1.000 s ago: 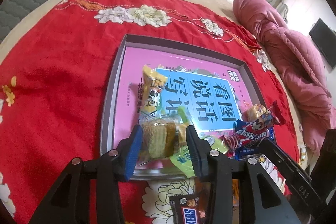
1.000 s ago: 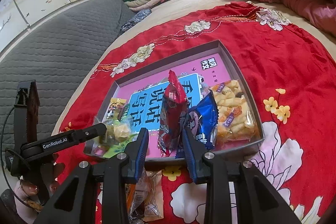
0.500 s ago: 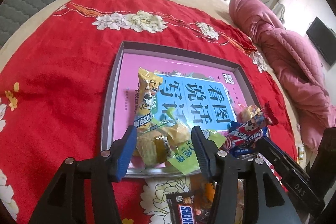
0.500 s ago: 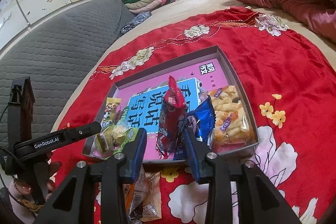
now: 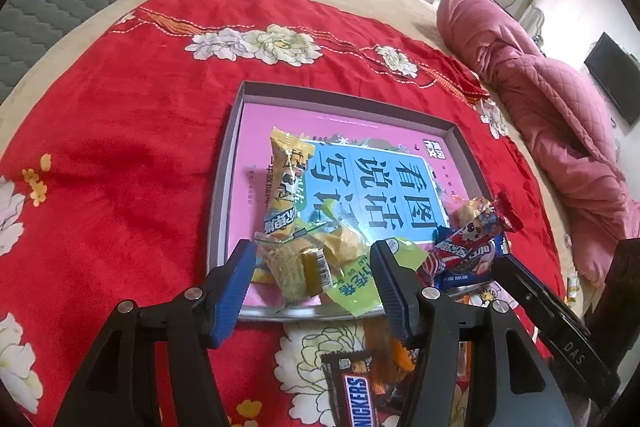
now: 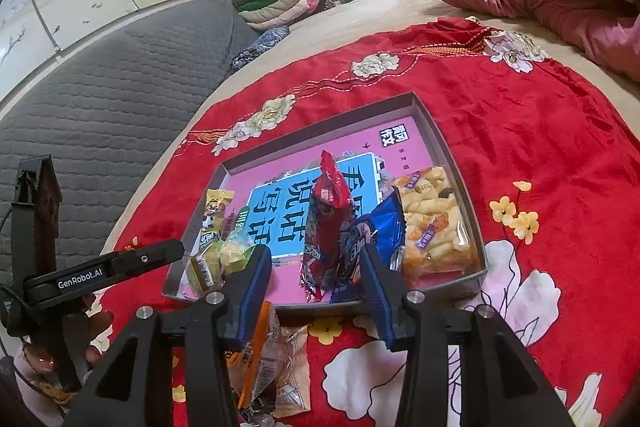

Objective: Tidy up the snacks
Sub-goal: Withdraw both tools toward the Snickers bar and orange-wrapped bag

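A shallow grey box (image 5: 222, 195) with a pink and blue printed floor lies on the red cloth. My left gripper (image 5: 314, 289) hovers at its near edge with its jaws opening. A clear wafer pack (image 5: 296, 273) lies in the box between the pads, touched by neither. A yellow pack (image 5: 286, 187) and a green pack (image 5: 362, 287) lie beside it. My right gripper (image 6: 314, 287) is also opening. A red pack (image 6: 326, 223) and a blue pack (image 6: 378, 231) lean upright in the box between its fingers, free of the pads.
A bag of puffed snacks (image 6: 434, 223) fills the box's right end. Loose packs, among them a Snickers bar (image 5: 356, 395), lie on the cloth before the box. A pink quilt (image 5: 560, 115) lies to the right and a grey padded headboard (image 6: 100, 99) to the left.
Both grippers' jaws have widened. The left let go of the wafer pack, which dropped into the box. The right released the red and blue packs, which stay leaning in the box.
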Available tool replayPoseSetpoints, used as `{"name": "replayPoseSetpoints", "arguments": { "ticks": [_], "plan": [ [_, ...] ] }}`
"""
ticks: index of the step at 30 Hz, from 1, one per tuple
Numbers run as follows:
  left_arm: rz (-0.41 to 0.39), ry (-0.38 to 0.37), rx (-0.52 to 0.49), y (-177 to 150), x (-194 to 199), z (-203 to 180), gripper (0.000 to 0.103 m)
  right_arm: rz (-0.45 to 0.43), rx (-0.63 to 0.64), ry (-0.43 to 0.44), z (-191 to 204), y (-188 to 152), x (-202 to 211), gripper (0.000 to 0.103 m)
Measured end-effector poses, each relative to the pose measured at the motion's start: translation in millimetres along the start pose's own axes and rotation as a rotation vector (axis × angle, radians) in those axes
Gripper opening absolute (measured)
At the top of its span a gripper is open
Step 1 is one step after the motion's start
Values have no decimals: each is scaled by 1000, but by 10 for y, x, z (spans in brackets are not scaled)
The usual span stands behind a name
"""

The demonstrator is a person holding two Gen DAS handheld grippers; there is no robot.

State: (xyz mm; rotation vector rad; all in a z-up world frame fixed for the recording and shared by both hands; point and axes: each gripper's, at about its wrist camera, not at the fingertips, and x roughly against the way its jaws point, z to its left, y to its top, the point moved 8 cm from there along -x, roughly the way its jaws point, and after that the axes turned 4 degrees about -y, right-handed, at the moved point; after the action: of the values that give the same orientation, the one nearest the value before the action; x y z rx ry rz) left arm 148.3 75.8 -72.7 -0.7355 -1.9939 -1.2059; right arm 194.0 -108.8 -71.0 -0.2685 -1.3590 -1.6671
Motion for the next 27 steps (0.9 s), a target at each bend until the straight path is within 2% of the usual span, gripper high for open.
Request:
{"name": "replayPoseSetpoints", "arguments": {
  "ticks": [27],
  "plan": [
    [17, -2, -9, -160, 233, 17, 63, 4, 52, 15, 64, -120, 179, 53]
  ]
}}
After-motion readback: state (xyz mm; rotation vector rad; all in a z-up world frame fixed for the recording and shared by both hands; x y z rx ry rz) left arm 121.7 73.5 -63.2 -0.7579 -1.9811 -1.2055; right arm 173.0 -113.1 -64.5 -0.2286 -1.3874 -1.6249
